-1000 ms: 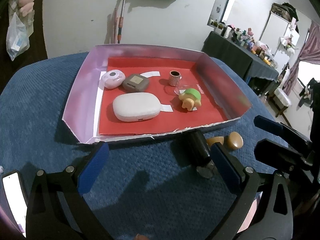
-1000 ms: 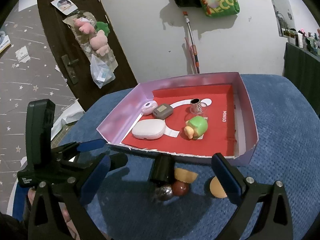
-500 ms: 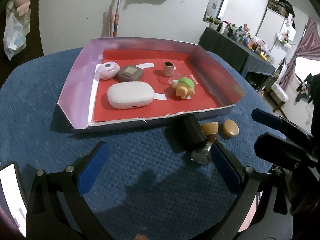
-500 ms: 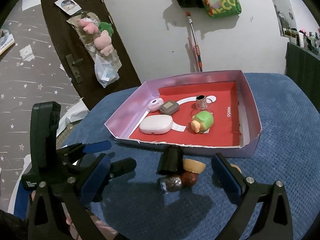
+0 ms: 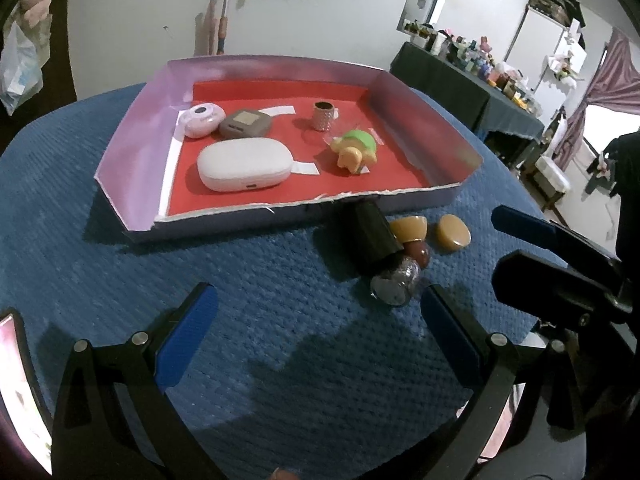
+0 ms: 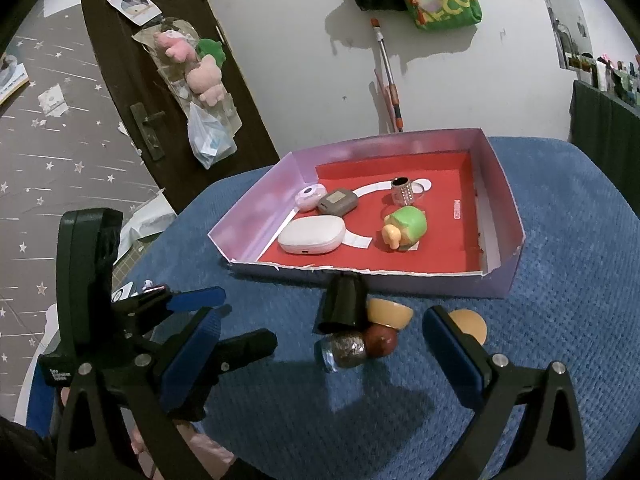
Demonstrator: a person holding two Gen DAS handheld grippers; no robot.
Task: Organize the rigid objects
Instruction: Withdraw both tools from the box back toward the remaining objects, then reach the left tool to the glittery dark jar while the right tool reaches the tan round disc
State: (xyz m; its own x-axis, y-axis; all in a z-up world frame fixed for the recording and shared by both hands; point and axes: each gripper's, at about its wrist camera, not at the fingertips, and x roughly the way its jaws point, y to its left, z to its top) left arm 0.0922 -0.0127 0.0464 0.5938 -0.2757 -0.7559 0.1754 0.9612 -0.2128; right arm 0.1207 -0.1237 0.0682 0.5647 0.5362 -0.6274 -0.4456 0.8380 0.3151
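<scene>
While both tongs hang spread and empty, we find four items outside the box

We note the box on the blue cloth, then left gripper and right gripper, then nail-polish bottle lying against its front wall beside three stones. We advise squeezing the black cap across its width, since the glass base may roll

My left wrist camera looks forward and down from just above the blue cushion, near the shallow box. My right wrist camera faces the same box from further right and slightly higher. The 2 views share the box, the lying bottle and the white wall.
</scene>
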